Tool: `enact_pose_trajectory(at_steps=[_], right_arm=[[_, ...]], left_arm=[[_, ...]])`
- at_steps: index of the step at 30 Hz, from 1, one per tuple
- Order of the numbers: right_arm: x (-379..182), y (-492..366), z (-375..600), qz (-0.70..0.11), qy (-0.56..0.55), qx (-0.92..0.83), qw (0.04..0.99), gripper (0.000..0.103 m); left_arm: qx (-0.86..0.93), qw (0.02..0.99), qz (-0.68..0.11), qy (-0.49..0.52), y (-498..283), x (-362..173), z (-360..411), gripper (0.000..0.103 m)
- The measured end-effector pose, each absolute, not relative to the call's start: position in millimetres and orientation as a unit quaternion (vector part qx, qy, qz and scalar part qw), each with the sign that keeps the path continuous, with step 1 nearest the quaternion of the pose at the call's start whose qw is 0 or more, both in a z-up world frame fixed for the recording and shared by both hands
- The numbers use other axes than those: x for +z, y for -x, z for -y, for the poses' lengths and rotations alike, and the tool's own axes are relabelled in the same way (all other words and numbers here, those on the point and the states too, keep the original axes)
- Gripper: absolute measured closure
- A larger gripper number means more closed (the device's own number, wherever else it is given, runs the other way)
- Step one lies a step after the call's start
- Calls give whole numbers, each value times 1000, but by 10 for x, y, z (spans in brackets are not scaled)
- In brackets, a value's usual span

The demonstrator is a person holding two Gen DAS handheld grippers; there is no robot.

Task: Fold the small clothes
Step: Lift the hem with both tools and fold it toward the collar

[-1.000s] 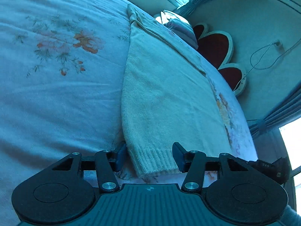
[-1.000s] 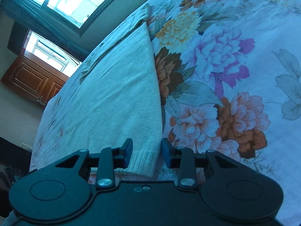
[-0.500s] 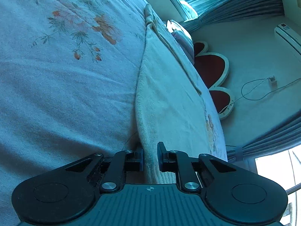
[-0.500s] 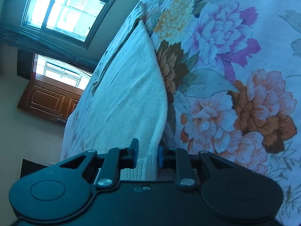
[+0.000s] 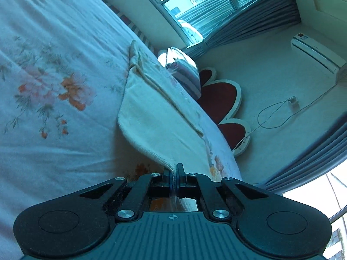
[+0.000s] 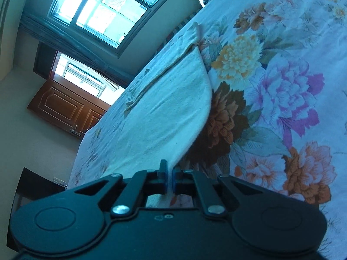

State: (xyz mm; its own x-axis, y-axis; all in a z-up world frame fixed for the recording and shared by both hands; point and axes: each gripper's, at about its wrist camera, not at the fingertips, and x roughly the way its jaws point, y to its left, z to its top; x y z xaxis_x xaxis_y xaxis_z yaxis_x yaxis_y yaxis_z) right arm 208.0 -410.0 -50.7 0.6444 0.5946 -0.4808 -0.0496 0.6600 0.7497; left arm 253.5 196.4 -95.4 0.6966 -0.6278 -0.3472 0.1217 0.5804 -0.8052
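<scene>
A cream knit sweater (image 5: 151, 117) lies lengthwise on a floral bedsheet (image 5: 49, 99), its far end bunched near the bed's edge. My left gripper (image 5: 173, 174) is shut on the sweater's near hem corner, which is raised off the sheet. In the right wrist view the same sweater (image 6: 164, 112) stretches away, and my right gripper (image 6: 170, 172) is shut on its other near hem corner, also lifted. The cloth rises from the bed to both sets of pads.
A pillow (image 5: 184, 73) sits at the bed's far edge by a red heart-shaped headboard (image 5: 219, 93). Windows with curtains (image 5: 245, 17) and a wooden cabinet (image 6: 67, 106) stand beyond. Flowered sheet (image 6: 282, 99) spreads to the right of the sweater.
Both grippers went from open around the hem to shut on it. Both then rose and tilted up, lifting the sweater's near edge off the sheet.
</scene>
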Motion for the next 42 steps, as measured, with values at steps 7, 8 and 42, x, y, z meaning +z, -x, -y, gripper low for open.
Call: enact_pose_trajectory(at_steps=[7, 8, 42], right_arm=[[177, -2802, 4098, -328, -321, 226, 859, 98], [235, -2932, 4105, -324, -319, 230, 860, 98], [-605, -6222, 4099, -347, -88, 242, 902, 74]], left_arm=[[-241, 840, -269, 405, -3405, -434, -1902, 101], [-240, 841, -264, 407, -3571, -402, -1898, 101], [-175, 930, -324, 8, -6808, -625, -1140, 97]])
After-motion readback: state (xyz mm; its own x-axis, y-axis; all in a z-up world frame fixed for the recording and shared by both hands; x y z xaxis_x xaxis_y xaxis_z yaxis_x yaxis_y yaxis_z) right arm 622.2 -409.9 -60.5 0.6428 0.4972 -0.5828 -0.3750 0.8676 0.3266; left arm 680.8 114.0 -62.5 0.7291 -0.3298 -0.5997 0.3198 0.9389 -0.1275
